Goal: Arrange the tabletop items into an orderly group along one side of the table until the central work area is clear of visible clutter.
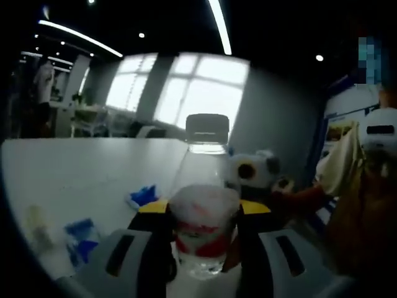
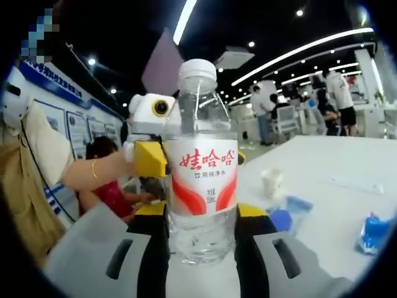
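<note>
- My right gripper (image 2: 200, 248) holds the water bottle (image 2: 200, 180) between its jaws, both pressed against the clear lower body; the bottle stands upright, white cap on top, red-and-white label facing my camera.
- In the left gripper view, my left gripper (image 1: 203, 245) also has its jaws closed against the sides of the same water bottle (image 1: 203, 205), with the cap toward the windows.
- In the right gripper view, my left gripper (image 2: 151, 133) comes in from the left beside the bottle, and my bare forearm (image 2: 93, 171) with a thin bracelet runs behind it.
- The bottle's base sits low over the near edge of the white table (image 2: 347, 167).
- On the table to the right lie a small pale cup (image 2: 272, 183), a blue packet (image 2: 288, 214) and, at the far edge, a blue toy (image 2: 375, 231).
- In the left gripper view, the blue toy (image 1: 142, 195) lies just left of the bottle, with a blue packet (image 1: 80, 239) and a pale cup (image 1: 36, 223) nearer the table's (image 1: 93, 167) left edge.
</note>
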A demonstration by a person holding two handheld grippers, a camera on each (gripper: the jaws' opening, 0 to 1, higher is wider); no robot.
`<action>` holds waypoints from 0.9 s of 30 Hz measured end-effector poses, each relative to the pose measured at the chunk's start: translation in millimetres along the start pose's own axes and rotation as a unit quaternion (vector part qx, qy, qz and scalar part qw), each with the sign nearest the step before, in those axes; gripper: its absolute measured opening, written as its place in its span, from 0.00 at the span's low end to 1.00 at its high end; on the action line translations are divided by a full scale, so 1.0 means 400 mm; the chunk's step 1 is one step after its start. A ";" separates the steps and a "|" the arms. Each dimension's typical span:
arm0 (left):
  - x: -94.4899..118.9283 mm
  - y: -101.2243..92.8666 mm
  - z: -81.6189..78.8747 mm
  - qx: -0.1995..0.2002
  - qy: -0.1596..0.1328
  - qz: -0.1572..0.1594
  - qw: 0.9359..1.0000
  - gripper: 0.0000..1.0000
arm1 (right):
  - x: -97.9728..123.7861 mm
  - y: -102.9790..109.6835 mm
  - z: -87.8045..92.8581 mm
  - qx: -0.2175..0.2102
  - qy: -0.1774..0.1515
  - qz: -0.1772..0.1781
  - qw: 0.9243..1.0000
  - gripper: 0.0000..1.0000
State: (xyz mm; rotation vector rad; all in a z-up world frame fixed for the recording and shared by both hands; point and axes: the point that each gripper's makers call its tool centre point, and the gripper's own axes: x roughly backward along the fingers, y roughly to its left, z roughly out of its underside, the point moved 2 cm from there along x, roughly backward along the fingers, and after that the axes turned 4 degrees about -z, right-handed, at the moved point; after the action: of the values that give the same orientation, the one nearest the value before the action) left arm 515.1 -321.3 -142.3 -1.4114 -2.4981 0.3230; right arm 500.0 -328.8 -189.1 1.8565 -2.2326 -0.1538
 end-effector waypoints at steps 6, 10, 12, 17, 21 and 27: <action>-0.005 0.020 -0.014 0.013 -0.013 -0.043 0.999 0.43 | 0.002 -0.043 0.002 0.014 0.007 0.064 0.998 0.39; -0.012 0.019 -0.010 0.037 -0.020 -0.053 0.998 0.48 | 0.000 -0.053 0.007 0.029 0.015 0.086 0.996 0.38; -0.014 0.028 -0.002 0.038 -0.016 -0.075 0.996 0.50 | 0.002 -0.058 0.007 0.026 0.014 0.097 0.995 0.38; -0.010 0.059 0.004 0.046 -0.025 -0.158 0.986 0.53 | 0.009 -0.092 0.007 0.056 0.036 0.161 0.985 0.38; -0.018 0.067 0.004 0.076 -0.046 -0.194 0.977 0.54 | 0.003 -0.102 0.003 0.048 0.031 0.187 0.981 0.38; -0.031 0.073 0.012 0.065 -0.038 -0.247 0.966 0.56 | 0.009 -0.121 -0.002 0.071 0.047 0.241 0.967 0.38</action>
State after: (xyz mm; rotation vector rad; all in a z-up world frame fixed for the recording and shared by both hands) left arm 543.2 -317.5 -157.2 -0.7003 -2.7208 0.4312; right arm 545.7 -341.3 -199.0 1.2873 -2.6014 0.1811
